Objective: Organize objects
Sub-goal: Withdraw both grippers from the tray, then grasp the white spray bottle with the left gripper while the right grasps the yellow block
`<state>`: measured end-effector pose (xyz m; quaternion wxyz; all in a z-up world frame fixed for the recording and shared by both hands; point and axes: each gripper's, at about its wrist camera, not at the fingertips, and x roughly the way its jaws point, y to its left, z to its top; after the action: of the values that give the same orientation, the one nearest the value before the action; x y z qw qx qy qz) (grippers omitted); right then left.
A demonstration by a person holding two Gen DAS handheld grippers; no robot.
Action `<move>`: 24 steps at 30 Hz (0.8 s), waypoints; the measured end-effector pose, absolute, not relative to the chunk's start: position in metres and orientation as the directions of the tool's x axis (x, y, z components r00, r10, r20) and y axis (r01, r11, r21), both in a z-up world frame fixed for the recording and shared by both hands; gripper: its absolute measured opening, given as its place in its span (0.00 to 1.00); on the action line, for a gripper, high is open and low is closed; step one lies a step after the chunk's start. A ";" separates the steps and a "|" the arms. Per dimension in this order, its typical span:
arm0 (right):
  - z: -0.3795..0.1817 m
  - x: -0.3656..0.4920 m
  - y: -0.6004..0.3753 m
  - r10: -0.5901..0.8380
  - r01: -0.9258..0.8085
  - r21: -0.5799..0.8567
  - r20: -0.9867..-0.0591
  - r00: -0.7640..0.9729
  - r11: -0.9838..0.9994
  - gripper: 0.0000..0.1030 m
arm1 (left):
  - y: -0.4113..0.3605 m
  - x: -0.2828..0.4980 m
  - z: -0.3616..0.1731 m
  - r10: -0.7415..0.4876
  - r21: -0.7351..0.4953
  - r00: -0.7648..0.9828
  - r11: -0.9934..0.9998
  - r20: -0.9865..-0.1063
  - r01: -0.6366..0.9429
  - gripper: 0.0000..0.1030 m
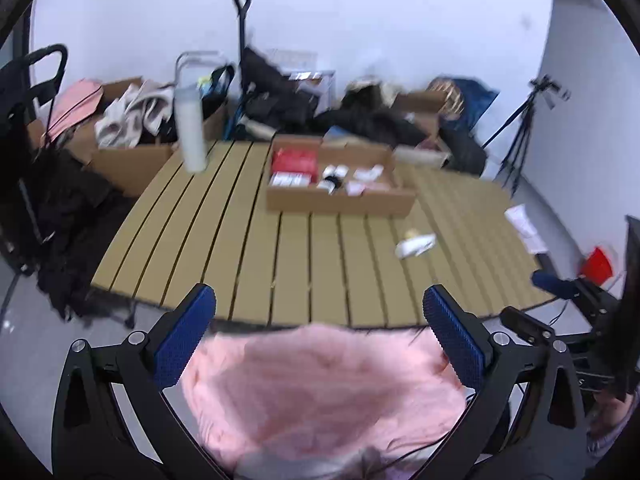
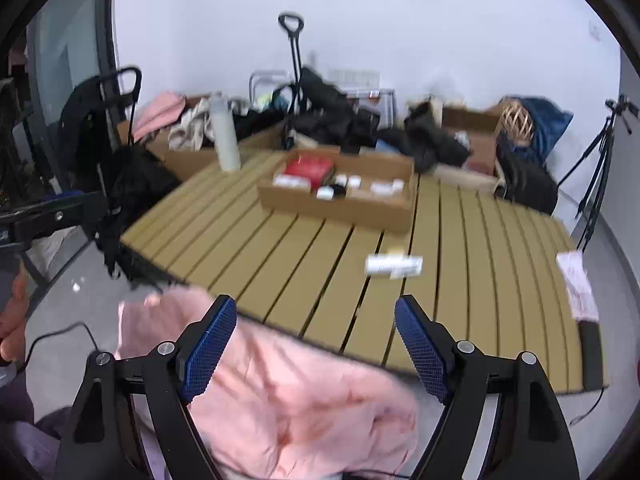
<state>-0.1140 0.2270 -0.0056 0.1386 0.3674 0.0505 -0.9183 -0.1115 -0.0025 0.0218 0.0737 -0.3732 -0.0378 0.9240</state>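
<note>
A shallow cardboard tray (image 1: 340,200) (image 2: 336,204) sits on the slatted tan table (image 1: 248,248) (image 2: 280,256). It holds a red box (image 1: 294,160) (image 2: 309,168) and several small white and dark items. A small white tube-like pack (image 1: 416,244) (image 2: 394,266) lies loose on the table in front of the tray. A white paper packet (image 1: 524,224) (image 2: 578,284) lies at the table's right edge. My left gripper (image 1: 320,328) is open and empty, short of the table's near edge. My right gripper (image 2: 316,344) is open and empty over the near edge.
A tall white bottle (image 1: 191,132) (image 2: 225,136) stands at the table's far left corner. Pink fabric (image 1: 320,392) (image 2: 288,392) lies below both grippers. Boxes, bags, a cart handle (image 1: 242,20) and a tripod (image 1: 520,128) crowd the floor behind the table.
</note>
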 end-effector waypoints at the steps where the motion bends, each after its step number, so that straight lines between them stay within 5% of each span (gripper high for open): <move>1: -0.006 -0.113 0.225 -0.183 0.279 -0.025 -0.696 -0.695 -0.960 0.82 | 0.000 -0.110 0.021 0.158 -0.118 -0.710 -0.987 -0.686 -0.105 1.00; 5: 0.009 -0.102 0.221 -0.110 0.249 -0.132 -0.640 -0.761 -0.959 0.82 | 0.005 -0.093 0.032 0.165 -0.104 -0.751 -0.986 -0.639 -0.128 1.00; 15: -0.012 -0.110 0.245 -0.083 0.212 -0.108 -0.679 -0.729 -0.971 0.82 | 0.022 -0.102 0.010 0.170 -0.075 -0.738 -0.984 -0.653 -0.161 1.00; 24: -0.048 -0.140 0.298 -0.091 0.094 0.036 -0.729 -0.678 -0.995 0.81 | 0.113 -0.204 -0.040 0.401 -0.132 -0.603 -0.888 -0.690 -0.440 0.99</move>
<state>-0.1401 0.2977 -0.0478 0.0506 0.3978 0.0023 -0.9161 -0.2038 0.1130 -0.0399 0.2351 -0.3788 0.0256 0.8948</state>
